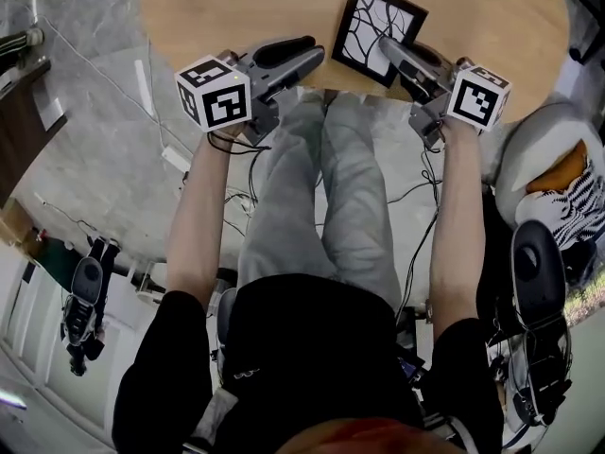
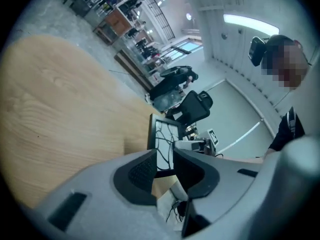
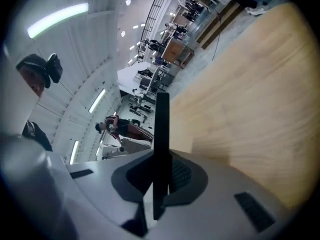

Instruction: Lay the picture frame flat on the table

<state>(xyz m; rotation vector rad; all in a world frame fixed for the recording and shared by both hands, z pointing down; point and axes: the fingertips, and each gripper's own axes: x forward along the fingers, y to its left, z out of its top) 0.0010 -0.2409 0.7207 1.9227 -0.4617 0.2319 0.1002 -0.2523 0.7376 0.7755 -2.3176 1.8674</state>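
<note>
A black picture frame (image 1: pixel 375 28) with a white branch drawing stands tilted over the near edge of the round wooden table (image 1: pixel 227 8). My right gripper (image 1: pixel 389 53) is shut on its near edge; in the right gripper view the frame (image 3: pixel 161 134) runs edge-on between the pads. My left gripper (image 1: pixel 307 55) is open at the table's near edge, to the left of the frame and apart from it. In the left gripper view the frame (image 2: pixel 162 134) shows beyond the gap between the jaws (image 2: pixel 165 166), with nothing between the pads.
The person sits with grey-trousered legs (image 1: pixel 326 197) under the table edge. A white chair with an orange and striped cushion (image 1: pixel 558 173) stands at the right. Cables (image 1: pixel 236 206) lie on the grey floor. Bare wood stretches left of the frame (image 2: pixel 55 109).
</note>
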